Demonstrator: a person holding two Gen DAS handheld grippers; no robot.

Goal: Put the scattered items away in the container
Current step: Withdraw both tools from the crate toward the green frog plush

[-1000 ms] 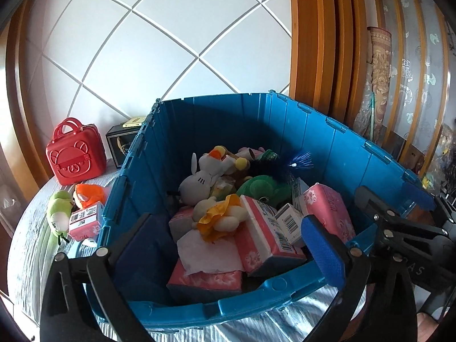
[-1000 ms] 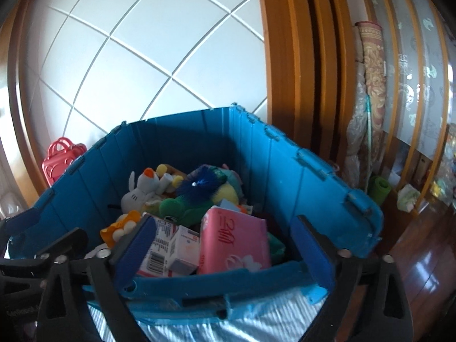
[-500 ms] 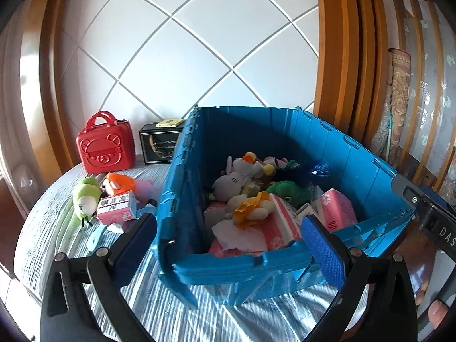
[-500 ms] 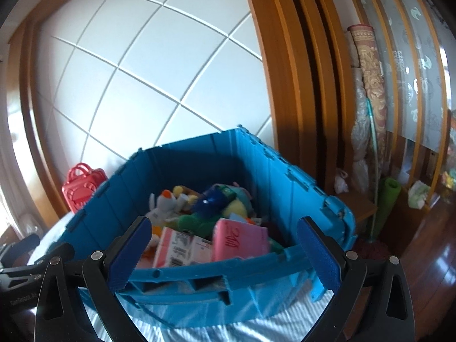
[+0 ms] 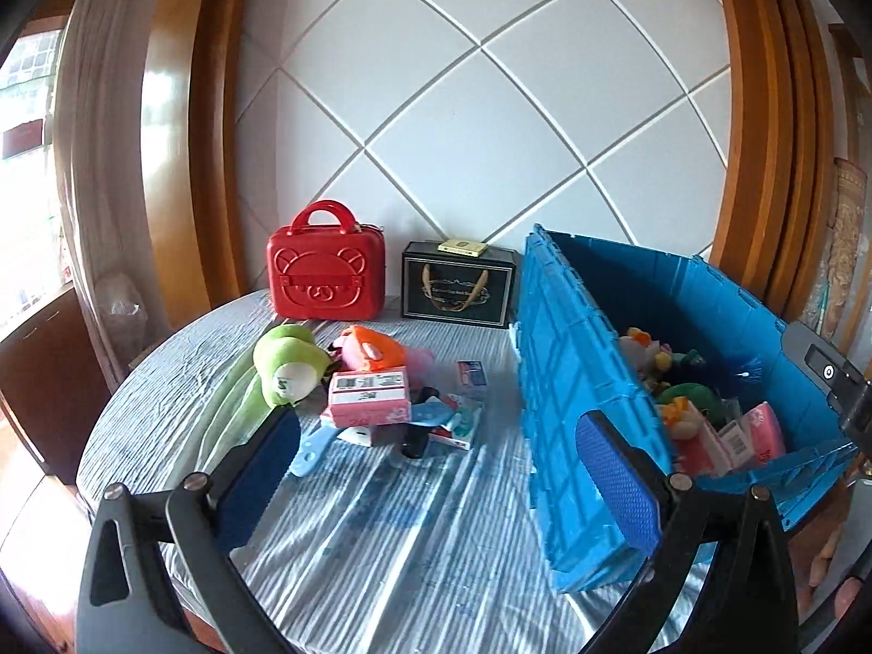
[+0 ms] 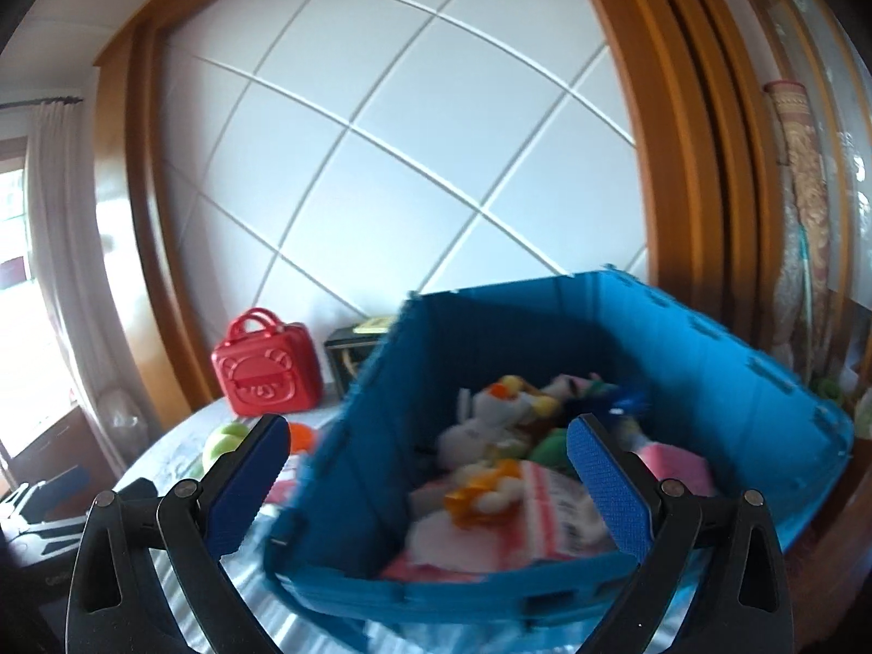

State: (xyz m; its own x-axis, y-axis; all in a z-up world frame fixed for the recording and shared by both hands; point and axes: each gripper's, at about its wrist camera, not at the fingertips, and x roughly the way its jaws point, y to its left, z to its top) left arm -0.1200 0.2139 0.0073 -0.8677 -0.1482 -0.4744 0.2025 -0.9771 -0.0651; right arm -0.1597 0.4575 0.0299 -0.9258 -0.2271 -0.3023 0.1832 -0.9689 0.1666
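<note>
Left tool [image 5: 436,468] is spread, empty, above the counter [image 5: 381,518]. Ahead lies a pile: green plush [image 5: 286,368], pink box [image 5: 370,398]. Right tool [image 6: 430,479] is spread, empty, over the blue bin [image 6: 349,468] holding toys.

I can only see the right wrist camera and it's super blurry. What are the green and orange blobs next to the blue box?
Observer: They are soft toys. The left wrist view shows a green plush and an orange plush lying on the table, outside the blue crate.
Operator: Is there other stuff I can't see?
Observer: Yes, a small white-and-blue box lies flat between the pile and the crate.
Operator: Are the left tongs holding anything?
Observer: No, the left tongs are open and empty, pointing at the pile.
</note>
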